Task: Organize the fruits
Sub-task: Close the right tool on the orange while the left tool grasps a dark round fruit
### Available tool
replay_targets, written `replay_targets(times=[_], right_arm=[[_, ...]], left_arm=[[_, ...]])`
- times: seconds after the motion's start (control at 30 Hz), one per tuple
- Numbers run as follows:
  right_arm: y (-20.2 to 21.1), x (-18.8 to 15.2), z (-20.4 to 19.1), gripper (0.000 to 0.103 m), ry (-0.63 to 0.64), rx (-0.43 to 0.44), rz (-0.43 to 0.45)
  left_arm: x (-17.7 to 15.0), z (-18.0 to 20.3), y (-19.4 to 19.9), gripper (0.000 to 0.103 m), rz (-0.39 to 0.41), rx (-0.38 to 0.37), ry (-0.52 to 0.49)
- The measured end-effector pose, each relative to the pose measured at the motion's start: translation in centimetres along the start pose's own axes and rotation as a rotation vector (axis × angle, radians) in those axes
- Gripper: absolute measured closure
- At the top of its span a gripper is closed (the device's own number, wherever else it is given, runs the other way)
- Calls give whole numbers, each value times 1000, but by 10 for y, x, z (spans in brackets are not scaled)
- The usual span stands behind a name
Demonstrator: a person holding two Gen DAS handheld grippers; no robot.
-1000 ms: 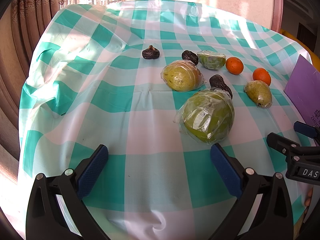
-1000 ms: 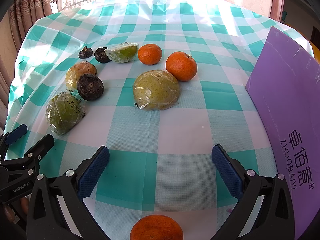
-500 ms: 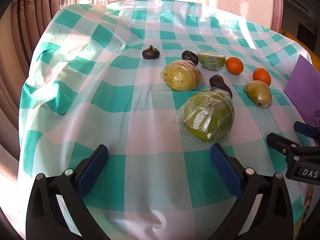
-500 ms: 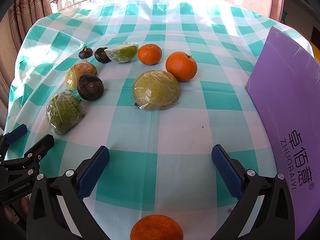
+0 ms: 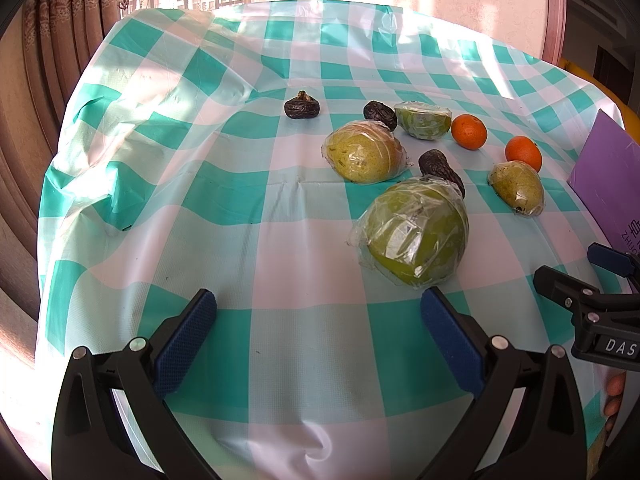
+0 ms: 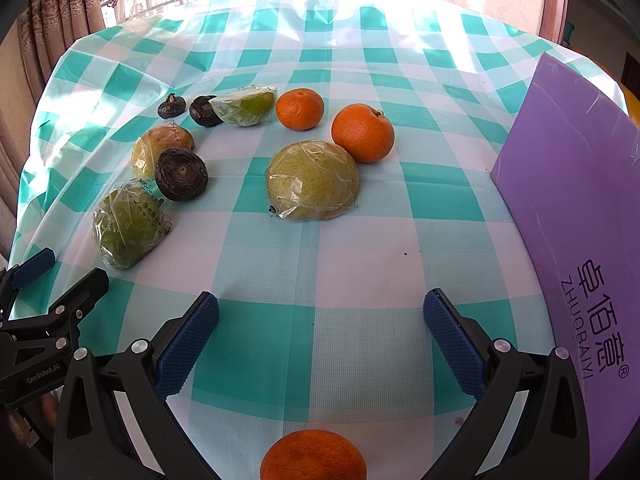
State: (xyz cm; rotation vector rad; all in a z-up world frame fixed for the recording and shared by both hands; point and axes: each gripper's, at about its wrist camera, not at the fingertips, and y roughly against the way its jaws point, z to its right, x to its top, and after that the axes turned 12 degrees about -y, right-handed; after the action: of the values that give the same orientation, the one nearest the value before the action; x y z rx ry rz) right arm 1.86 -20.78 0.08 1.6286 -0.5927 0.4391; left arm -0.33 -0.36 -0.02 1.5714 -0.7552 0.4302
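Landmark: wrapped green fruit (image 5: 416, 232), nearest fruit to the left gripper (image 5: 318, 322).
Left jaws: spread wide, holding nothing; the landmark lies just ahead and to the right of the right-hand pad (image 5: 448, 340), apparently not touching it.
Right jaws: right gripper (image 6: 320, 326) likewise spread wide and empty; an orange (image 6: 314, 456) sits below, between its arms and nearer the camera than the pads.
Long axis: the landmark's bulk runs obliquely across the left jaws' line.
Nearer hand: left, by judgement.
Other fruit: beyond the landmark, a dark fruit (image 5: 440, 168) touches it; a wrapped pear (image 5: 364, 152) lies farther back.
Surface: table under a teal-and-white check cloth (image 5: 240, 200), wrinkled left of the landmark.
Room: purple box (image 6: 572, 200) right of the landmark; curtains (image 5: 60, 40) behind.
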Motion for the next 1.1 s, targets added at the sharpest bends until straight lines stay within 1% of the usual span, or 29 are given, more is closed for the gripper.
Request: replay_targets(times=[0.23, 0.37, 0.47, 0.6, 0.7, 0.8, 0.87, 1.0, 1.1], right_arm=[[0, 0, 0, 4, 1, -1, -3], [2, 1, 2, 4, 25, 16, -36], [8, 1, 14, 4, -23, 48, -40], [20, 0, 37, 4, -142, 122, -58], [28, -5, 47, 4, -178, 151, -55], [34, -7, 47, 4, -164, 161, -47], [36, -4, 43, 4, -140, 144, -34], [39, 4, 34, 4, -98, 154, -14], [38, 15, 25, 4, -66, 163, -17]], left_arm=[[0, 0, 0, 1, 0, 0, 0], [0, 0, 0, 1, 1, 0, 0], [-2, -1, 3, 1, 1, -2, 1], [-2, 0, 5, 1, 3, -3, 1], [-2, 1, 4, 2, 3, -3, 1], [-2, 0, 5, 2, 3, -3, 2], [-1, 0, 6, 2, 9, -11, 7], [6, -6, 18, 2, 44, -59, 28], [13, -4, 26, 2, 59, -85, 15]])
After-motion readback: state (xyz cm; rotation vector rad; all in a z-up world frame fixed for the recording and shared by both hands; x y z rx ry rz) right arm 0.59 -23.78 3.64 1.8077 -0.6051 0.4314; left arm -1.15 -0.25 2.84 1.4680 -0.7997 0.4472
